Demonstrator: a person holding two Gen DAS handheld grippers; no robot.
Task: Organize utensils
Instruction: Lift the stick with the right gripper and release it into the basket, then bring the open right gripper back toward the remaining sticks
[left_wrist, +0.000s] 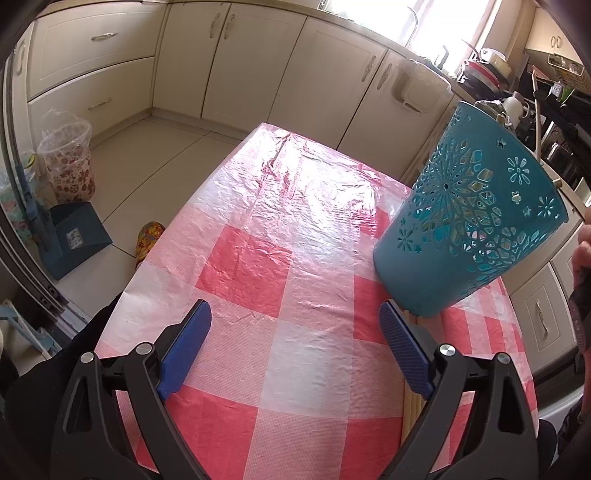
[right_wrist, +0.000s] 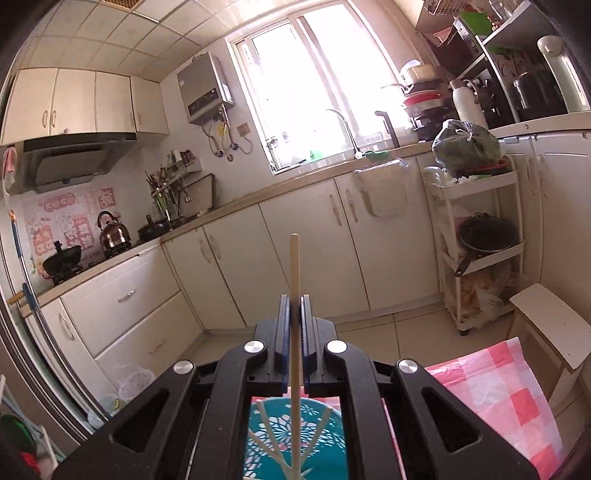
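Observation:
A teal cut-out utensil holder (left_wrist: 469, 221) stands on the pink checked tablecloth (left_wrist: 277, 229) at the right side of the table. Chopstick tips (left_wrist: 557, 182) poke above its rim. Pale chopsticks (left_wrist: 410, 410) lie on the cloth beside the holder's base, under the right finger of my left gripper (left_wrist: 294, 308), which is open and holds nothing. My right gripper (right_wrist: 294, 300) is shut on one chopstick (right_wrist: 294, 266), which runs up past the fingertips. Straight below it is the holder (right_wrist: 317, 432), with several chopsticks leaning inside.
A person's hand (left_wrist: 583, 254) shows at the right edge. Cream cabinets (left_wrist: 240, 62) line the far wall. On the floor left of the table stand a lined bin (left_wrist: 66, 162) and a blue dustpan (left_wrist: 74, 236). A white shelf cart (right_wrist: 480, 240) and stool (right_wrist: 550, 321) stand right.

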